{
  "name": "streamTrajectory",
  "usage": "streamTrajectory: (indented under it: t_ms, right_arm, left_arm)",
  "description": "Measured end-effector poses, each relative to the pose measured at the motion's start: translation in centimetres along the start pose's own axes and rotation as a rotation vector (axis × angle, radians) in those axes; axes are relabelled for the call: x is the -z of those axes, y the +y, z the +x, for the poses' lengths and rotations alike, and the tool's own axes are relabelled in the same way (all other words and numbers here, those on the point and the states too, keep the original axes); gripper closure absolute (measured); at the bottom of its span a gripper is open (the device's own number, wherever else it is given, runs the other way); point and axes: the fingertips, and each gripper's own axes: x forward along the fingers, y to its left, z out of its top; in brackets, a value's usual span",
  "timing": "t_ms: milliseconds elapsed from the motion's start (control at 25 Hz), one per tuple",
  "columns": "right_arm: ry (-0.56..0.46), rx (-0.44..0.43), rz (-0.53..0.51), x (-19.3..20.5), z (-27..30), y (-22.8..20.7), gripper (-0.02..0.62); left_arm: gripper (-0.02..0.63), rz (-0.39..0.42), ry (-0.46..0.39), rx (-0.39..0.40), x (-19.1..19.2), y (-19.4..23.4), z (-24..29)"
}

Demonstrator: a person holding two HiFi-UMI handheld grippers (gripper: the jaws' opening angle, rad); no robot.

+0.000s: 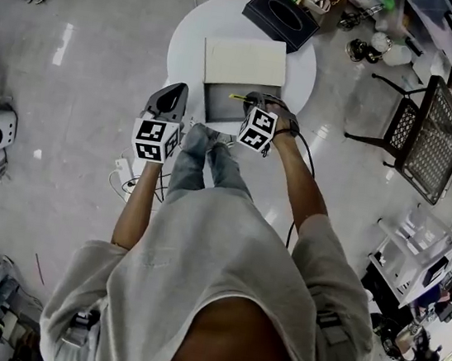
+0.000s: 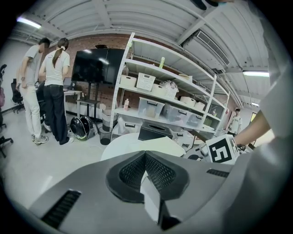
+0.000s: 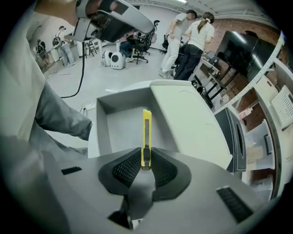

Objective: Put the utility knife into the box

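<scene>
Utility knife (image 3: 146, 137) near-vertical, free end down over open box (image 3: 104, 111); steeply tilted right tongs (image 3: 145, 157) pinching it; left tongs (image 2: 145, 160) pressed together, empty.

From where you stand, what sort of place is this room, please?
Probably a shared lab or workshop, not a home. Tall white shelves hold storage bins, a large black screen stands against a brick wall, and office chairs stand further back.

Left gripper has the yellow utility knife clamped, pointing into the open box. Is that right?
Wrong gripper. The right gripper has the yellow utility knife clamped, pointing into the open box; the right gripper view shows it.
</scene>
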Motion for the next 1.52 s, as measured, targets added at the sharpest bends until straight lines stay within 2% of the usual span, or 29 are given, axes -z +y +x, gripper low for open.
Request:
streamTrajectory:
  t_ms: [280, 600, 1120, 1200, 1240, 1280, 1520]
  right_arm:
    - [0.079, -0.066, -0.022, 0.7, 2.2, 0.3, 0.512]
    - [0.110, -0.105, -0.040, 0.9, 3.4, 0.8, 0.512]
    - [0.086, -0.140, -0.016, 1.2, 3.9, 1.2, 0.517]
    - [0.083, -0.148, -0.009, 1.2, 3.8, 1.1, 0.506]
    - [0.081, -0.149, -0.007, 1.2, 3.7, 1.0, 0.478]
    - [0.078, -0.147, -0.003, 1.2, 3.6, 1.0, 0.452]
    - [0.024, -0.087, 0.037, 0.6, 2.2, 0.3, 0.453]
  left_arm:
    - [0.588, -0.006, 0.004, -0.013, 0.2, 0.5, -0.3]
    - [0.588, -0.010, 0.011, -0.024, 0.2, 0.8, -0.5]
    - [0.588, -0.001, 0.010, -0.024, 0.2, 0.7, -0.5]
    - [0.588, 0.002, 0.010, -0.024, 0.0, 0.8, -0.6]
    - [0.588, 0.004, 0.009, -0.024, -0.1, 0.8, -0.6]
    - [0.588, 0.006, 0.008, -0.023, -0.2, 0.7, -0.6]
    - [0.588, 0.017, 0.001, -0.013, -0.5, 0.6, -0.6]
